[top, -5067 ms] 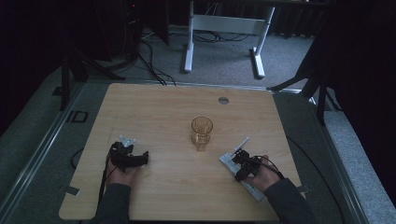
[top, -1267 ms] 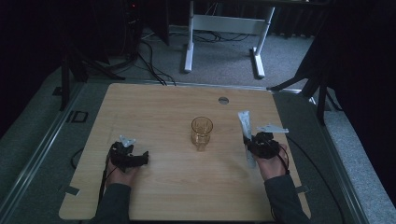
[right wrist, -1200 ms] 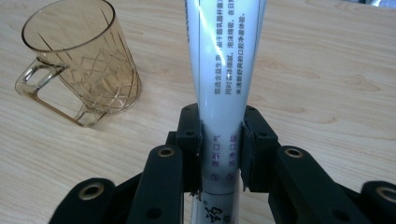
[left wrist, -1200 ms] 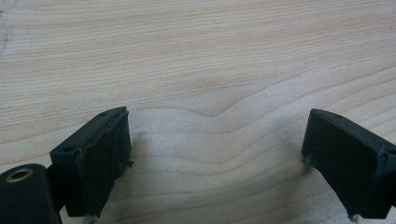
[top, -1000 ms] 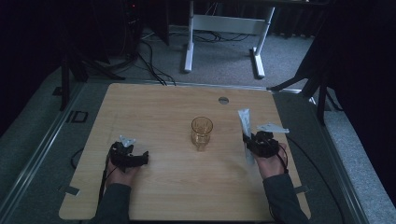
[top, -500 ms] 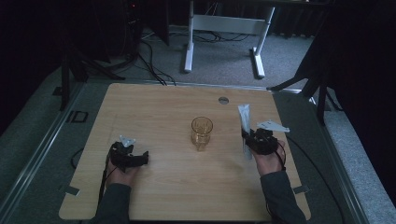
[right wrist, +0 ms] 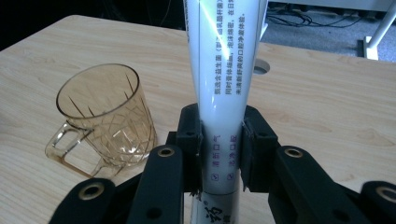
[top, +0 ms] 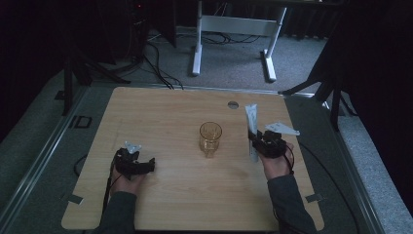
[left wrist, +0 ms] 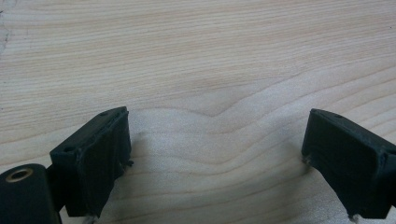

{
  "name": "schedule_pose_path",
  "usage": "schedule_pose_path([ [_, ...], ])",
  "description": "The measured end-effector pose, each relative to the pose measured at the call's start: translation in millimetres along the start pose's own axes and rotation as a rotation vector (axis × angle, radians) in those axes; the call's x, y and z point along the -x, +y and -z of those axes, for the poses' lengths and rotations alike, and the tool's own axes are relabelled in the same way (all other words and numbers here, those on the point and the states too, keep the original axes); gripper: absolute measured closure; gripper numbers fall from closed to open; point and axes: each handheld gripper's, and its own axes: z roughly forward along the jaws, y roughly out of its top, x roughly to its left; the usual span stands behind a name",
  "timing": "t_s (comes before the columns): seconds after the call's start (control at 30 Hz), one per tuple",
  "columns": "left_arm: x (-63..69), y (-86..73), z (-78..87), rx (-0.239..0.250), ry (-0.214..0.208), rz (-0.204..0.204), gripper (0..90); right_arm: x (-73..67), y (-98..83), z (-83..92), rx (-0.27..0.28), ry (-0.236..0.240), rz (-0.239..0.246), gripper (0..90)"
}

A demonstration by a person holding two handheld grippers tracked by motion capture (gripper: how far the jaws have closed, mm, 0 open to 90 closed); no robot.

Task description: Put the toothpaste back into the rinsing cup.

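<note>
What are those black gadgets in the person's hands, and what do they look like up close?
They are hand-held grippers. The left gripper and the right gripper are both matte black, each ending in two blocky jaws with flat pads. The arms behind the jaws carry small brass-ringed holes. A pale grey three-cornered plate sits on top of the right one, and a thin black cable trails from the left. The sleeves are dark grey-green.

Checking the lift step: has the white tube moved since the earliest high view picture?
Yes. The white tube, which lay flat near the table's front right edge, now stands upright in the right gripper, further back, right of the glass mug.
</note>
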Motion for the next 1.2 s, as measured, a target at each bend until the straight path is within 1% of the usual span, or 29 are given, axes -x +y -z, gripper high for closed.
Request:
schedule_pose_path([
  [0.27, 0.0, 0.0, 0.0, 0.000, 0.000, 0.000, 8.3, -2.7, 5.0, -2.2, 0.019, 0.013, -0.001, 72.6],
  [0.3, 0.0, 0.0, 0.0, 0.001, 0.000, 0.000, 8.3, -4.8, 8.3, -3.3, 0.028, 0.018, 0.004, 72.6],
  [0.5, 0.0, 0.0, -0.1, 0.001, 0.000, 0.001, 8.3, -7.0, 13.0, -5.5, 0.041, 0.028, 0.005, 72.6],
  [1.0, 0.1, 0.0, -0.1, 0.002, 0.000, 0.001, 8.4, -9.6, 20.9, -11.3, 0.085, 0.059, -0.006, 72.6],
  [1.03, 0.1, 0.0, -0.1, 0.002, 0.000, 0.002, 8.3, -9.5, 22.5, -12.4, 0.094, 0.070, -0.014, 72.6],
  [1.2, 0.1, 0.0, -0.1, 0.001, 0.000, 0.001, 8.4, -11.2, 25.1, -15.4, 0.102, 0.078, -0.016, 72.6],
])
